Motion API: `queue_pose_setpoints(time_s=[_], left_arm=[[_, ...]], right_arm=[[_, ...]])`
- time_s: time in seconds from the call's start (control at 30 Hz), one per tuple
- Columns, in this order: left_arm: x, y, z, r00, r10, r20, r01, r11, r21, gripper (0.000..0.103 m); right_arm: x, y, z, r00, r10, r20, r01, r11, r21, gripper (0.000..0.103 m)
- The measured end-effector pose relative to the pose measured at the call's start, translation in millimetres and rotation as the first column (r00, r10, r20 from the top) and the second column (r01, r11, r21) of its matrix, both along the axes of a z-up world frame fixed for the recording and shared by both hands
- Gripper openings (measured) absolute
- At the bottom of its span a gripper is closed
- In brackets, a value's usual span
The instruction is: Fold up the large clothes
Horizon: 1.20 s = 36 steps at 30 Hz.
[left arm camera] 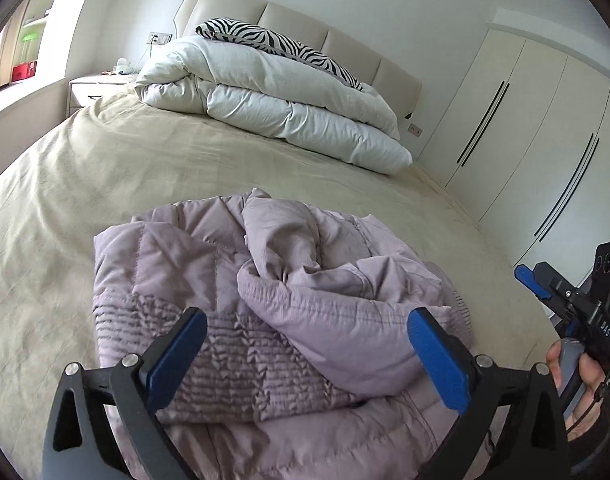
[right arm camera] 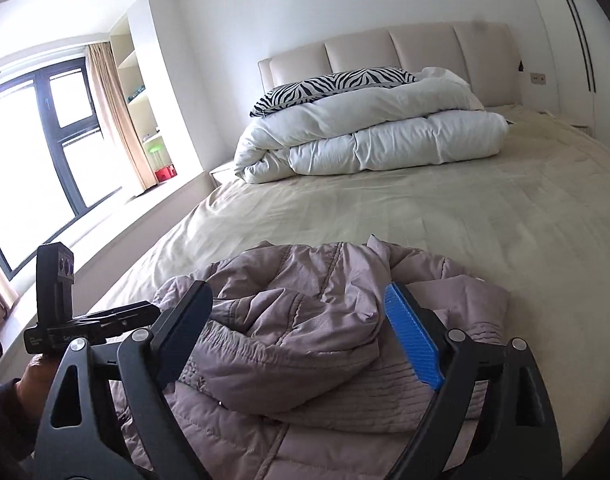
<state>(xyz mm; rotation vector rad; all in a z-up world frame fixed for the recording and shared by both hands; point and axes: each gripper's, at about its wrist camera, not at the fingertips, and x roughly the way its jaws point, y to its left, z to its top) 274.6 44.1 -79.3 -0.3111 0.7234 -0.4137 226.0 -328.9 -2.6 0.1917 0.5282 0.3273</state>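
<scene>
A big bed (left arm camera: 105,168) with a tan sheet holds a white folded blanket (left arm camera: 281,100) far up by the headboard, and a puffy pink coat (left arm camera: 265,288) lies bunched up at the near end. The coat sits right in front of and below both tools, with its long side running away toward the blanket. The left tool (left arm camera: 307,344) and the right tool (right arm camera: 299,332) are both spread wide with nothing in them, and both look about as near.

Quilted matt mauve jacket (left arm camera: 265,280) on a smooth beige cotton-like sheet (left arm camera: 185,160).
</scene>
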Motion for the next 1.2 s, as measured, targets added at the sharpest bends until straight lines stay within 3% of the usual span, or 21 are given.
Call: queue_pose_setpoints(time_s=[0.1, 0.27, 0.4, 0.53, 0.63, 0.77, 0.83, 1.07, 1.2], left_arm=[[-55, 28, 5, 0.999, 0.018, -0.036, -0.019, 0.999, -0.038, 0.103], [-145, 74, -9, 0.99, 0.042, -0.132, -0.05, 0.997, -0.054, 0.103], [-205, 97, -33, 0.966, 0.034, -0.256, -0.054, 0.996, -0.07, 0.103], [-255, 108, -50, 0.946, 0.037, -0.323, -0.058, 0.997, -0.058, 0.103], [-280, 123, -64, 0.922, 0.045, -0.384, -0.092, 0.99, -0.103, 0.103], [-300, 126, -82, 0.884, 0.04, -0.466, -0.096, 0.991, -0.097, 0.1], [-309, 122, -87, 0.876, 0.003, -0.483, -0.073, 0.99, -0.124, 0.099], [-324, 108, -96, 0.848, -0.059, -0.527, -0.013, 0.991, -0.132, 0.076], [-326, 103, -98, 0.84, -0.084, -0.536, 0.008, 0.99, -0.142, 0.076]], right_arm=[[-44, -13, 1, 0.997, 0.022, -0.077, -0.02, 0.999, 0.032, 0.088], [-144, -36, -23, 0.978, 0.064, -0.196, -0.053, 0.997, 0.06, 0.088], [-219, -67, -52, 0.958, 0.059, -0.279, -0.027, 0.992, 0.12, 0.088], [-279, -103, -73, 0.938, 0.026, -0.346, 0.036, 0.984, 0.172, 0.088], [-303, -130, -84, 0.919, 0.011, -0.395, 0.078, 0.975, 0.21, 0.088], [-331, -154, -96, 0.891, 0.005, -0.455, 0.11, 0.968, 0.226, 0.088], [-342, -160, -103, 0.874, 0.018, -0.485, 0.109, 0.966, 0.233, 0.088], [-370, -172, -121, 0.809, 0.019, -0.587, 0.134, 0.967, 0.216, 0.088], [-382, -181, -128, 0.764, 0.03, -0.645, 0.166, 0.956, 0.241, 0.088]])
